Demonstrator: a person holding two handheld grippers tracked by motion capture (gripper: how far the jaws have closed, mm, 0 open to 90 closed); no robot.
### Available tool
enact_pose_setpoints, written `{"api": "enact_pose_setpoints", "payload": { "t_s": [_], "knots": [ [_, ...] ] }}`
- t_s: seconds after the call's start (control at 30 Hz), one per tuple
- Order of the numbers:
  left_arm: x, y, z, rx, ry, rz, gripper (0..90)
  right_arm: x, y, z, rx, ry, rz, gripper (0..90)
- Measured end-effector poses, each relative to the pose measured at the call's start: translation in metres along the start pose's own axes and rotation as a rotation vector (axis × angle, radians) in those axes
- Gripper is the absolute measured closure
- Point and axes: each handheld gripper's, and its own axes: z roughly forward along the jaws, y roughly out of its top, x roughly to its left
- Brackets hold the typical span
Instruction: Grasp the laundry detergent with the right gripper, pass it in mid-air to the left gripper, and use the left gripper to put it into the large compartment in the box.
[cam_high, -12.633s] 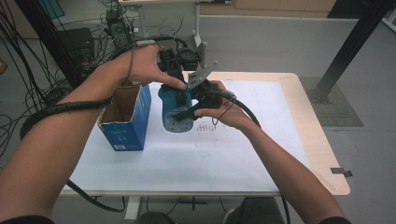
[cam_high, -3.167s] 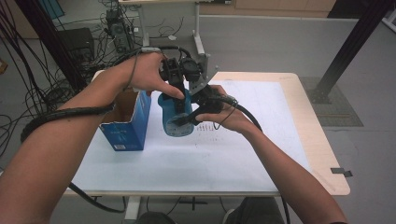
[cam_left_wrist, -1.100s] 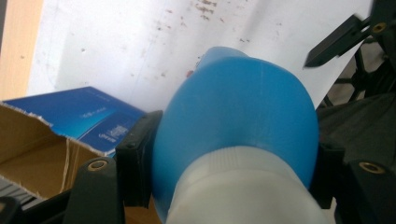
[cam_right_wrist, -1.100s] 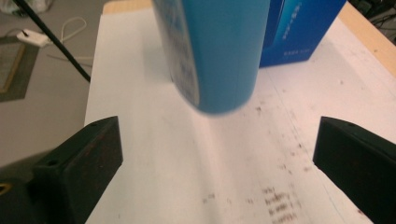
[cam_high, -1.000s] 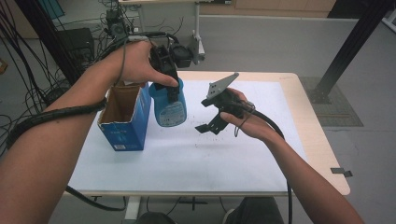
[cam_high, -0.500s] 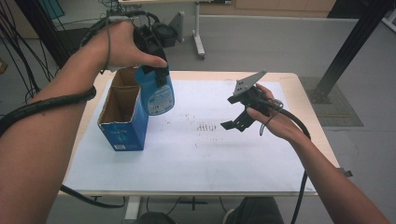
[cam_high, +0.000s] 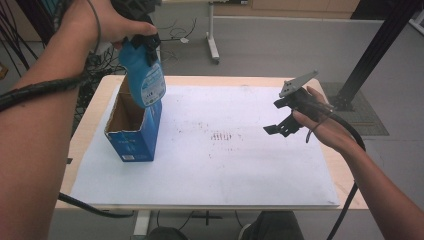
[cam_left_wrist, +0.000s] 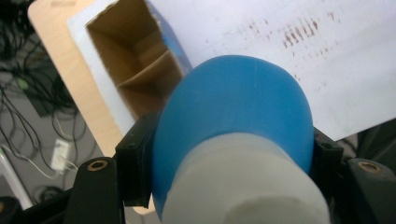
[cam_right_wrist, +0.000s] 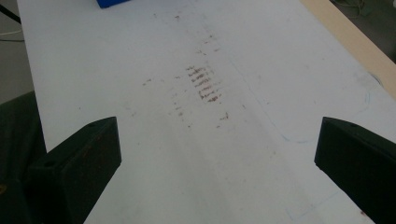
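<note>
A blue bottle (cam_high: 145, 75) with a printed label hangs in the air over the open top of the blue cardboard box (cam_high: 134, 129) at the table's left. My left gripper (cam_high: 142, 42) is shut on the bottle's upper part. In the left gripper view the bottle (cam_left_wrist: 233, 121) bulges between the black jaws, its white cap nearest the camera, and the box's open brown inside (cam_left_wrist: 135, 70) lies below it. My right gripper (cam_high: 274, 129) is held above the right half of the table, open, nothing between its jaws. The right gripper (cam_right_wrist: 217, 154) looks down on bare white sheet.
A white sheet (cam_high: 215, 160) with a patch of brown marks (cam_high: 225, 136) covers the wooden table (cam_high: 350, 185). Cables lie on the floor beyond the table's left corner. A black post (cam_high: 375, 50) stands at the far right.
My left gripper has lifted the bottle up and leftward, from beside the box to above its opening. My right gripper has drifted right, away from the bottle.
</note>
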Motion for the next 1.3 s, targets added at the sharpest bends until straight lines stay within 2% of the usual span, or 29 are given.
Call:
{"api": "enact_pose_setpoints", "payload": {
  "t_s": [0.2, 0.23, 0.27, 0.37, 0.6, 0.73, 0.97, 1.3],
  "knots": [
    [0.015, -0.003, -0.016, 0.009, 0.01, -0.159, 35.7, -0.002, -0.008, -0.009, -0.004, 0.004, 0.034, 0.4],
    [0.02, -0.004, -0.02, 0.011, 0.011, -0.196, 35.7, -0.003, -0.009, -0.011, -0.007, 0.005, 0.04, 0.4],
    [0.022, -0.004, -0.021, 0.011, 0.011, -0.21, 35.7, -0.002, -0.01, -0.013, -0.008, 0.001, 0.042, 0.4],
    [0.031, -0.007, -0.027, 0.002, 0.01, -0.292, 35.8, -0.002, -0.01, -0.016, -0.01, -0.005, 0.045, 0.4],
    [0.052, -0.012, -0.035, -0.015, -0.011, -0.416, 35.7, -0.002, -0.01, -0.022, -0.001, -0.013, 0.047, 0.4],
    [0.06, -0.013, -0.034, -0.021, -0.013, -0.455, 35.7, -0.004, -0.014, -0.023, -0.006, -0.012, 0.065, 0.4],
    [0.072, -0.013, -0.029, -0.026, -0.001, -0.509, 35.7, -0.006, -0.019, -0.021, 0.013, -0.028, 0.066, 0.4],
    [0.08, -0.015, -0.013, -0.015, -0.003, -0.54, 35.7, -0.007, -0.022, -0.019, 0.016, -0.034, 0.069, 0.4]
  ]
}}
